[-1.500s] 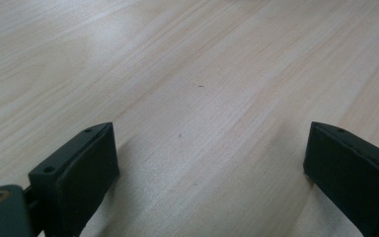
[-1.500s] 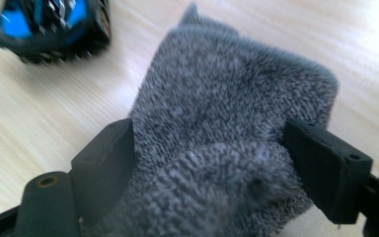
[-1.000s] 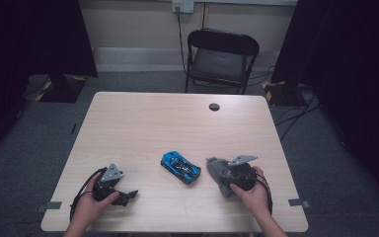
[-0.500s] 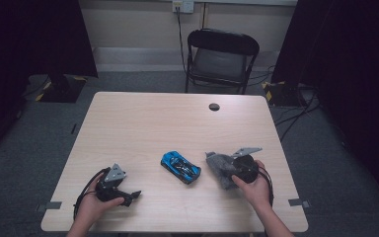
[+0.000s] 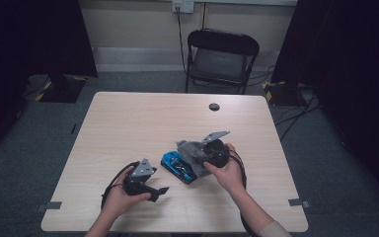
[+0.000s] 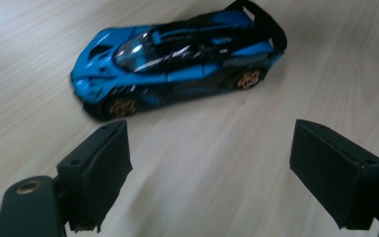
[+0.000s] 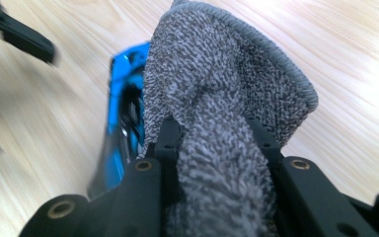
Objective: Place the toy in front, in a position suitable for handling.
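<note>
The right gripper (image 5: 193, 154) clamps a bunched grey terry cloth (image 7: 217, 113) between its two black jaws; the cloth fills the gap and folds over above them. Its jaws have just been closing on that cloth, and the pads press into it from both sides. Just beyond the cloth, in the right gripper view, one side of a glossy blue and black toy sports car (image 7: 123, 98) shows, and from above the cloth hangs against the car's far end. The left gripper (image 6: 212, 177) has its jaws apart with bare wood between them; they have just been closing, with nothing caught in them. The car stands on its gold wheels just ahead of them, side-on, not touching either pad. It rests on the pale wooden table (image 5: 128, 118), near the front edge, between the two hands.
</note>
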`<act>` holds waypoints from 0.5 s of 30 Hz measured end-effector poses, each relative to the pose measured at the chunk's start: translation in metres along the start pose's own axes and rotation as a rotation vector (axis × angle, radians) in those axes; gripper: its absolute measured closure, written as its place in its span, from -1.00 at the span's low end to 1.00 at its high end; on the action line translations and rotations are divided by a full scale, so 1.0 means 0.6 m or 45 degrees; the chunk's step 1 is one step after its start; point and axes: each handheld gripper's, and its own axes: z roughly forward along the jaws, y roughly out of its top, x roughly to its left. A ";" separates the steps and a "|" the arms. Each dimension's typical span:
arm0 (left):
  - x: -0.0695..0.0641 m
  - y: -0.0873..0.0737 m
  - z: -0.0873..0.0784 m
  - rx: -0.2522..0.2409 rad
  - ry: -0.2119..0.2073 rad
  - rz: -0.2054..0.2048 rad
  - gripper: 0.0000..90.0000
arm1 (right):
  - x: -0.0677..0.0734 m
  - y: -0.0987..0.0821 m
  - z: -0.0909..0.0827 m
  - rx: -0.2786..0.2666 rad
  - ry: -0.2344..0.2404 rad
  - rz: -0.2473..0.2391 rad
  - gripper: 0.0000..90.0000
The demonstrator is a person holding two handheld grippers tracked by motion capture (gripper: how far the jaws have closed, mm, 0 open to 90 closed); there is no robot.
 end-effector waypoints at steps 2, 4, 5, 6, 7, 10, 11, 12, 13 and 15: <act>0.001 0.007 0.015 -0.026 -0.001 0.006 -0.67 | 0.006 0.009 0.014 0.000 0.027 -0.015 0.48; 0.003 0.013 0.026 -0.048 -0.017 -0.001 -0.67 | 0.013 0.016 0.025 0.017 0.033 -0.036 0.48; 0.002 0.015 0.030 -0.047 -0.011 0.000 -0.67 | 0.015 0.019 0.029 0.021 0.028 -0.052 0.48; 0.002 0.019 0.038 -0.045 -0.003 -0.012 -0.67 | 0.018 0.026 0.039 0.040 0.029 -0.059 0.47; 0.002 0.019 0.038 -0.045 -0.003 -0.012 -0.67 | 0.018 0.026 0.039 0.040 0.029 -0.059 0.47; 0.003 0.023 0.047 -0.049 -0.015 -0.038 -0.67 | 0.024 0.041 0.059 0.081 0.101 -0.107 0.46; 0.002 0.023 0.049 -0.045 -0.014 -0.048 -0.67 | 0.024 0.041 0.059 0.081 0.101 -0.107 0.46; 0.002 0.023 0.055 -0.025 0.001 -0.039 -0.67 | 0.027 0.043 0.063 0.097 0.117 -0.119 0.46; 0.002 0.023 0.057 -0.025 0.009 -0.033 -0.68 | 0.034 0.044 0.072 0.139 0.101 -0.156 0.46; 0.004 0.024 0.057 -0.035 0.002 -0.043 -0.72 | 0.034 0.045 0.072 0.146 0.104 -0.146 0.46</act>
